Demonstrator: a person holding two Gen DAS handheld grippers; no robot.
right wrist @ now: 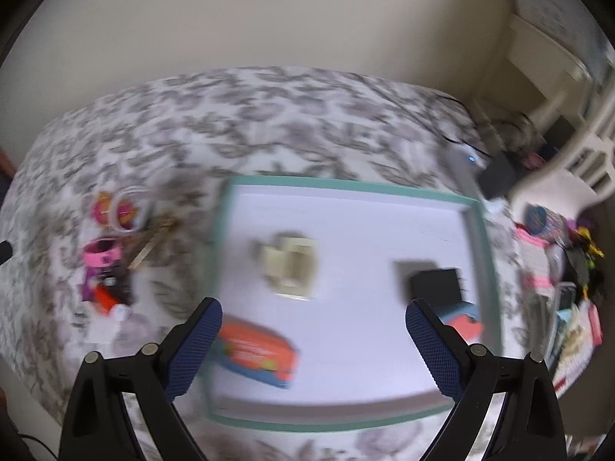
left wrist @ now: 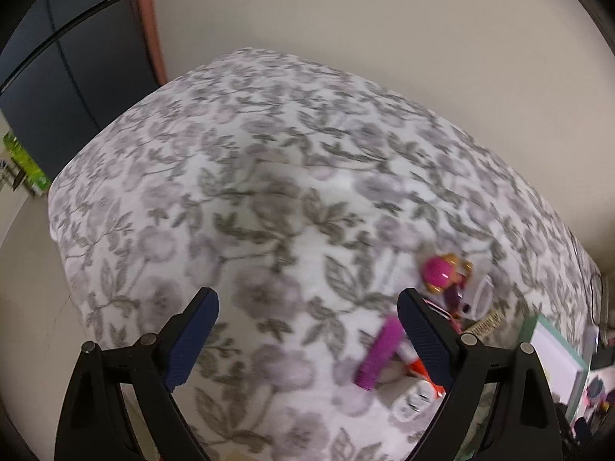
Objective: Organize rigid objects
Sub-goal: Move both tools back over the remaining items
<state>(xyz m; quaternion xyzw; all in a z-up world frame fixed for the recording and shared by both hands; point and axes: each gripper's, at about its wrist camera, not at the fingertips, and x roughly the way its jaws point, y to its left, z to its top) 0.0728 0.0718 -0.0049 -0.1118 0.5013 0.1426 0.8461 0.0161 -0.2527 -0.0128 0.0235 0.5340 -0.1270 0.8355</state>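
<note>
My left gripper point(left wrist: 307, 311) is open and empty above a floral bedspread point(left wrist: 269, 192). To its right lies a small pile: a pink round toy point(left wrist: 442, 272), a purple comb point(left wrist: 378, 349), a white plug point(left wrist: 411, 399). My right gripper point(right wrist: 313, 320) is open and empty over a white tray with a teal rim point(right wrist: 346, 186). In the tray lie a cream block point(right wrist: 290, 265), a black box point(right wrist: 436, 284) and an orange box point(right wrist: 255, 349). The pile point(right wrist: 107, 253) also shows left of the tray. Both views are blurred.
A dark cabinet point(left wrist: 57, 77) stands at the far left of the bed. The tray's corner point(left wrist: 553, 357) shows at the right in the left wrist view. Clutter point(right wrist: 557, 261) and a white chair point(right wrist: 576, 153) lie right of the bed.
</note>
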